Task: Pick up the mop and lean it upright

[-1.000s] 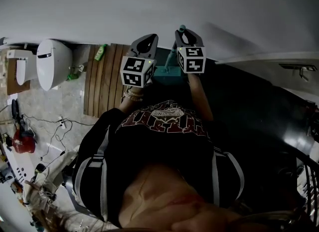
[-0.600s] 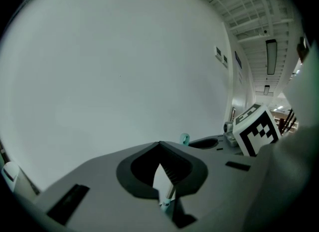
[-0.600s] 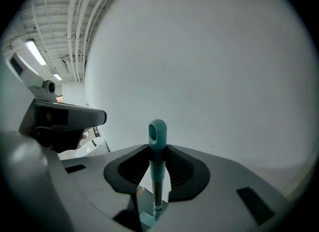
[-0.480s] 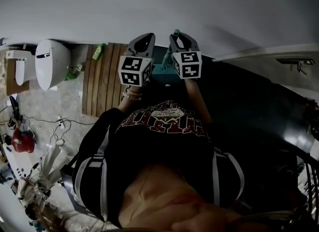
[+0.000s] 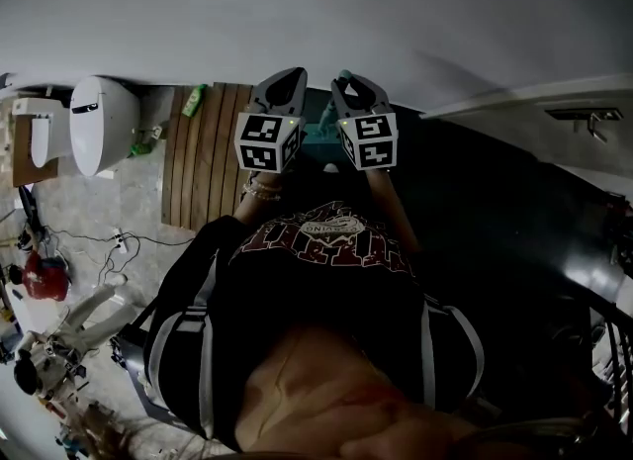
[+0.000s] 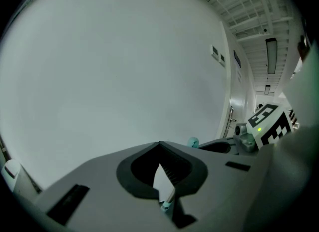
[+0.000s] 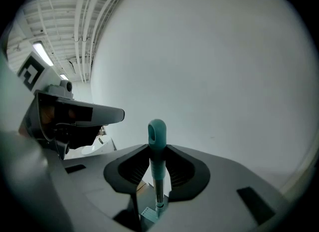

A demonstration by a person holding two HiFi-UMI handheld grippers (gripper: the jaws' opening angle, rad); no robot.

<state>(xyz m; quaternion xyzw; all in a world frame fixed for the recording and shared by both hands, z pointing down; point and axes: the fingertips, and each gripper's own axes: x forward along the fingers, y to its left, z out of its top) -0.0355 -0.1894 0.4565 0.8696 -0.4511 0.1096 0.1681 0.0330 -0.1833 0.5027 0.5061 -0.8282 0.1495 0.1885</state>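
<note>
Grip: right gripper [image 7: 158, 151] clamped on mop handle [image 7: 158, 176] just below teal loop [image 7: 157, 131], close to wall [image 7: 224, 76]; left gripper [image 6: 159, 148] pinched together on nothing, alongside. Hold firm, tilt loop gently onto wall, settle mop head [image 5: 318, 135] squarely before letting go.

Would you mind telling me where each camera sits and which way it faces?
Head view: on the person's head, steeply down at floor; shows torso, left gripper, right gripper.
Left gripper view: rides the left gripper, faces the wall; own jaws, tips together.
Right gripper view: rides the right gripper, faces that wall; jaws clamp the mop handle.
Shared: both gripper views show the mop handle.
</note>
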